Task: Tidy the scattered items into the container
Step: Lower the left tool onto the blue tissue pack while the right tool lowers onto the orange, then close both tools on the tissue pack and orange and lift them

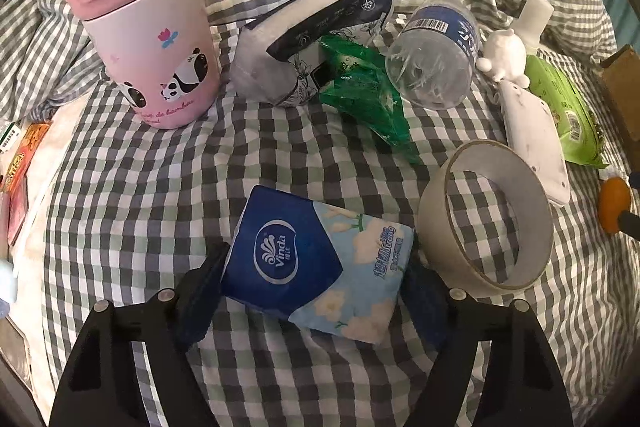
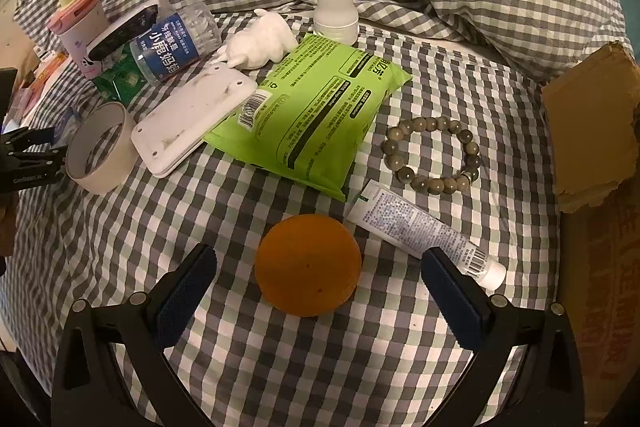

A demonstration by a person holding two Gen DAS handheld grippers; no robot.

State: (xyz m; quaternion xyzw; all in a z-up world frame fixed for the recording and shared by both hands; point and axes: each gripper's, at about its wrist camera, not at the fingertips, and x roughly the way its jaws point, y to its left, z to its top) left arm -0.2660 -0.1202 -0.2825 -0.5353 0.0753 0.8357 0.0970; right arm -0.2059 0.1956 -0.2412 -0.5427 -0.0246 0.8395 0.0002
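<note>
In the left wrist view my left gripper (image 1: 316, 287) has its jaws against both ends of a blue Vinda tissue pack (image 1: 316, 267) lying on the checked bedsheet. A tape roll (image 1: 486, 215) lies just to its right. In the right wrist view my right gripper (image 2: 318, 279) is open, its fingers either side of an orange (image 2: 308, 263) without touching it. A white tube (image 2: 424, 231) lies by the right finger. The cardboard box (image 2: 592, 131) stands at the right edge.
On the sheet lie a pink panda cup (image 1: 152, 39), a navy tissue pack (image 1: 312, 35), a green wrapper (image 1: 368, 95), a clear bottle (image 1: 436, 55), a white figurine (image 2: 260, 43), a white flat case (image 2: 192, 119), green wipes (image 2: 312, 115), a bead bracelet (image 2: 432, 155) and a white jar (image 2: 334, 1). A rumpled duvet lies behind.
</note>
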